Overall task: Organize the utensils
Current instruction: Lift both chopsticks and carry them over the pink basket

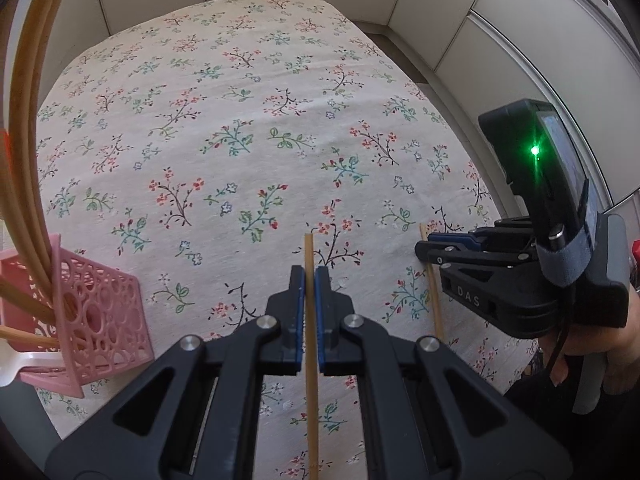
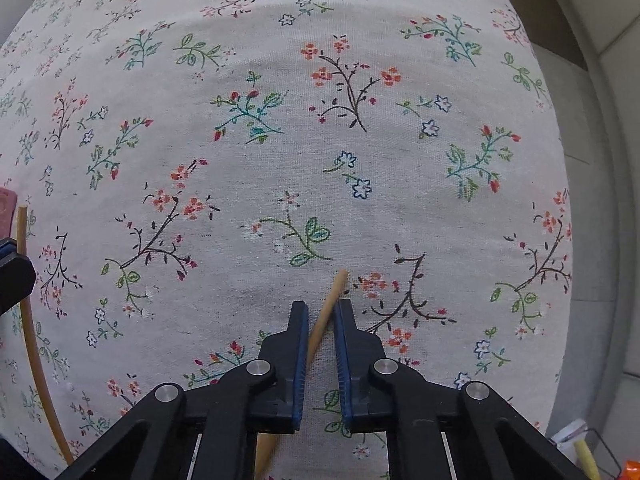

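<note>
Two wooden chopsticks lie on the flowered tablecloth. My left gripper [image 1: 310,276] is shut on one chopstick [image 1: 311,360], its tip poking out past the pads. My right gripper [image 2: 321,310] has its jaws closed around the other chopstick [image 2: 326,316], which runs diagonally between the pads; it also shows in the left wrist view [image 1: 434,292] under the right gripper [image 1: 424,246]. A pink lattice holder [image 1: 100,316] at the left holds several wooden utensils [image 1: 28,120] and a white plastic one [image 1: 16,364].
The flowered tablecloth [image 1: 240,120] covers the table. White cabinet panels [image 1: 500,32] stand behind and to the right. The left gripper's chopstick shows at the left edge of the right wrist view [image 2: 32,340].
</note>
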A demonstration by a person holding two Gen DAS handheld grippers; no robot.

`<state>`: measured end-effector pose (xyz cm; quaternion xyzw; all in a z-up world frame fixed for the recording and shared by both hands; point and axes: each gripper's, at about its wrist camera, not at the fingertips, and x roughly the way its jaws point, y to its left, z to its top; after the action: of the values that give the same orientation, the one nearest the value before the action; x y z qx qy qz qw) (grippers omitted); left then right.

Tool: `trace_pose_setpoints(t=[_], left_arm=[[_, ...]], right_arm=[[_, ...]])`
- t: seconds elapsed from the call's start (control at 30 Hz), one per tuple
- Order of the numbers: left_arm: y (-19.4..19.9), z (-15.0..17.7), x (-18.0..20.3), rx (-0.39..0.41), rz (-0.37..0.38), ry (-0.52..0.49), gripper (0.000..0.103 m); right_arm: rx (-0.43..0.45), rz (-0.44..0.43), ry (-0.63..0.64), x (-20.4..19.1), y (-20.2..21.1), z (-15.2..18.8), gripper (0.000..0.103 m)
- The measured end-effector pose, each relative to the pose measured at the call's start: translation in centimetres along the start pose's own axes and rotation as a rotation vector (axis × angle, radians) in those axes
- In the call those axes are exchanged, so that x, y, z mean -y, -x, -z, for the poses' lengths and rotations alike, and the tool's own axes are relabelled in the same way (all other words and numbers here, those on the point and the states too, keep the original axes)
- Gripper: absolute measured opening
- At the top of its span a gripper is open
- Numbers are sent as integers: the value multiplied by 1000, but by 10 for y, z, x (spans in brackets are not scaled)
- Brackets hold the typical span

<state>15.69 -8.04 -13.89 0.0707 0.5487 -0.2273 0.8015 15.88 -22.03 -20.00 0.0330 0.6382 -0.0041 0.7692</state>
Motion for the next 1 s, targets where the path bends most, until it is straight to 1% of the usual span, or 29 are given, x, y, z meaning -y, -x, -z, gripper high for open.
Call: trace_pose_setpoints(t=[0.07,0.23,0.53,0.6,0.8,1.0], left_arm=[[3,1,1,14,-17,-5,6],[16,3,2,46,-23,-6,6],[59,8,1,153,-30,9,6],[69,9,1,176,-27,9,6],[97,15,1,246,-28,9,6],[129,21,3,334,-24,3,6]], right_arm=[[3,-12,-8,2,1,0,5],[47,-48,-20,9,19,2,5],[192,-122,-36,11,75,14,5],[222,-135,-36,13,84,22,5],[313,-170,-37,10,117,29,5],[407,-196,-36,6,152,36,5]])
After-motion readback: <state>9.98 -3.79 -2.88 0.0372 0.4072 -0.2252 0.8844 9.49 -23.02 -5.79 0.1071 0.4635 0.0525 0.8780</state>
